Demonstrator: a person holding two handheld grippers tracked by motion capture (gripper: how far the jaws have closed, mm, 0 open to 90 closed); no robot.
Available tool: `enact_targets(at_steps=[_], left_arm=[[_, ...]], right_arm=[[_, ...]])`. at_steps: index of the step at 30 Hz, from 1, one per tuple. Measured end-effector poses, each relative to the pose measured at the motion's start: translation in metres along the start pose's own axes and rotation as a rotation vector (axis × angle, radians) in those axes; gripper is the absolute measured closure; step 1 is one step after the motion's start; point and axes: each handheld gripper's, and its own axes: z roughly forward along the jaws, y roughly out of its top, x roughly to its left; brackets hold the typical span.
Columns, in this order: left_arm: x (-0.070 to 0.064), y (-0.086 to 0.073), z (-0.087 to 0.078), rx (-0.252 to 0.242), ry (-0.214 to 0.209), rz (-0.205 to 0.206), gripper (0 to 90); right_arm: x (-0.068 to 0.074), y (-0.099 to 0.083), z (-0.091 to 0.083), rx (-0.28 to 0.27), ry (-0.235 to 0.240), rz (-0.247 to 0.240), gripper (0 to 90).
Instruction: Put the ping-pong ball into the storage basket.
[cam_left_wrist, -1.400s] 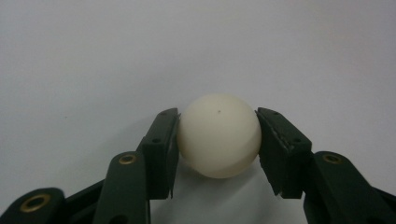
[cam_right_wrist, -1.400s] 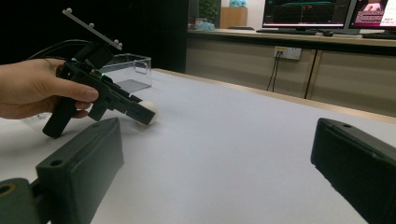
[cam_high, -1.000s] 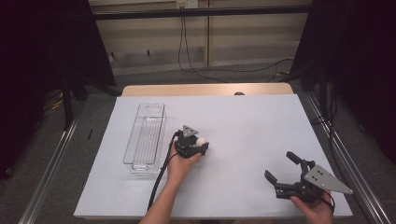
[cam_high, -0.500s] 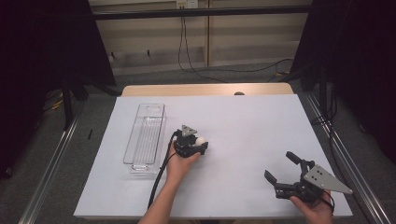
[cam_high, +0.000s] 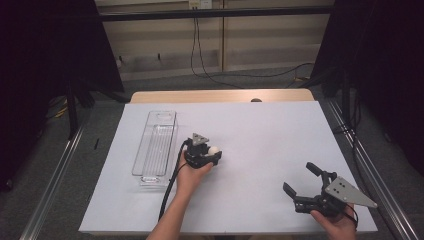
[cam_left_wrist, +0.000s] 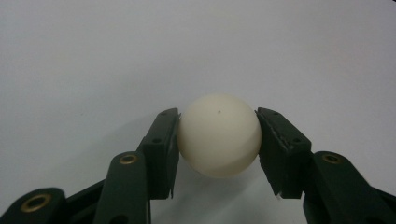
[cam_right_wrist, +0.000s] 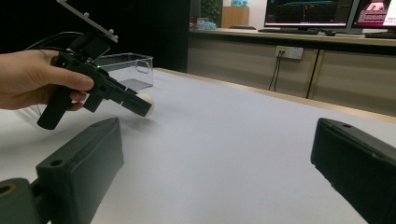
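A white ball (cam_left_wrist: 218, 135) sits between the jaws of my left gripper (cam_left_wrist: 217, 140), which is shut on it just above the white table sheet (cam_high: 260, 135). From above, the ball (cam_high: 214, 150) shows at the left gripper (cam_high: 212, 156) near the table's middle, right of a clear plastic box (cam_high: 156, 145). My right gripper (cam_high: 301, 181) rests open near the front right, with nothing between its jaws. In the right gripper view the left gripper (cam_right_wrist: 140, 105) and the ball (cam_right_wrist: 145, 103) lie ahead to the left, in front of the clear box (cam_right_wrist: 123, 70).
The clear box is long, open-topped and looks empty. A wooden table edge (cam_high: 220, 96) runs along the back, with cables on the floor behind. Metal rails (cam_high: 57, 170) flank both sides. Monitors (cam_right_wrist: 308, 11) stand on a far counter.
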Motion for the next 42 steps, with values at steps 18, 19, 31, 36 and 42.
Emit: enact_targets(at_steps=[18,19,31,36,42], left_arm=[[0.003,0.003,-0.010,0.003,-0.002,-0.001,51.0],[0.004,0.003,-0.011,0.003,-0.002,0.002,51.0],[0.005,0.004,-0.016,0.007,0.002,0.002,51.1],[0.004,0.005,-0.019,0.009,0.009,-0.008,51.1],[0.002,0.014,-0.023,0.006,0.005,-0.001,51.1]], right_arm=[[0.000,0.000,0.000,0.001,0.001,-0.001,2.0],[0.000,0.000,0.000,0.000,-0.002,0.000,1.9],[0.000,0.000,0.000,0.001,0.000,0.001,1.9],[0.000,0.000,0.000,0.001,-0.001,0.000,2.0],[0.000,0.000,0.000,0.003,0.000,-0.003,2.0]])
